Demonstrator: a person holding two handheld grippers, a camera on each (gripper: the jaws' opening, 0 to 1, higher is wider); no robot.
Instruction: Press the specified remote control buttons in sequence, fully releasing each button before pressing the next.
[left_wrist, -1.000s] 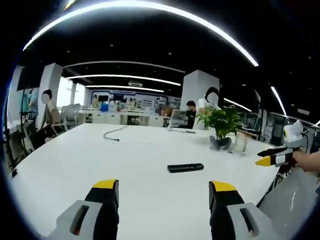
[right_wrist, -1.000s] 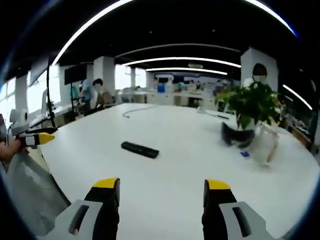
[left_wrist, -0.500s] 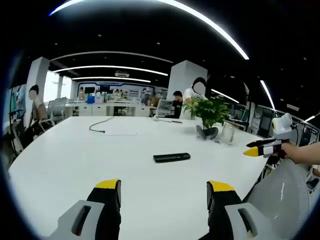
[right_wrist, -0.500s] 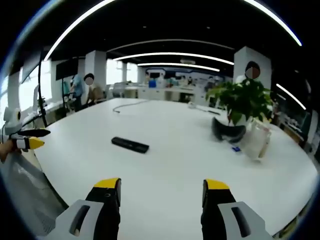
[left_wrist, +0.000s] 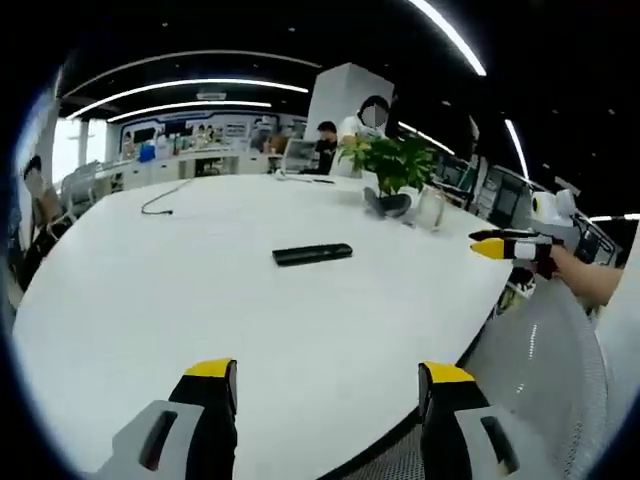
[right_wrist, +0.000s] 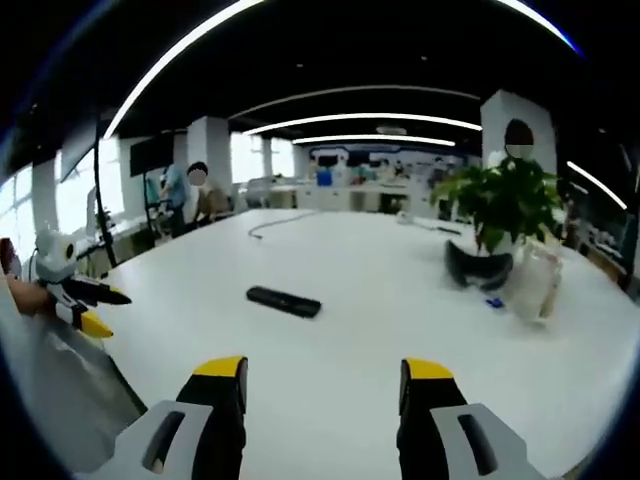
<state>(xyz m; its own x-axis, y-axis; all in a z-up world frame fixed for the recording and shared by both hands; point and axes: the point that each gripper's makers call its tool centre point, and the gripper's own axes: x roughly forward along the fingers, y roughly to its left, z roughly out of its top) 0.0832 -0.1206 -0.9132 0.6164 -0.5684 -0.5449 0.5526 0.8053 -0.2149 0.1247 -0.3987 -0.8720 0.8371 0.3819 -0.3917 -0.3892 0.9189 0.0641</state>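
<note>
A slim black remote control (left_wrist: 312, 254) lies flat on the big white table (left_wrist: 180, 290), well ahead of both grippers. My left gripper (left_wrist: 328, 375) stands open over the table's near edge, yellow tips wide apart, nothing between them. In the right gripper view the same remote control (right_wrist: 283, 300) lies left of centre on the white table (right_wrist: 400, 320). My right gripper (right_wrist: 325, 369) is open and empty too. The right gripper (left_wrist: 500, 243) shows at the far right of the left gripper view, held by a hand; the left gripper (right_wrist: 90, 308) shows at the far left of the right gripper view.
A potted green plant (right_wrist: 505, 205) stands at the table's far side beside a dark object (right_wrist: 477, 268) and a clear container (right_wrist: 535, 285). A cable (left_wrist: 160, 200) lies on the far table. A grey mesh chair back (left_wrist: 545, 370) is beside the edge. People sit in the background.
Both views have shifted with the hands. The left gripper view tilted down and back, showing the table's near edge. The remote lies where it was; both grippers stay open.
</note>
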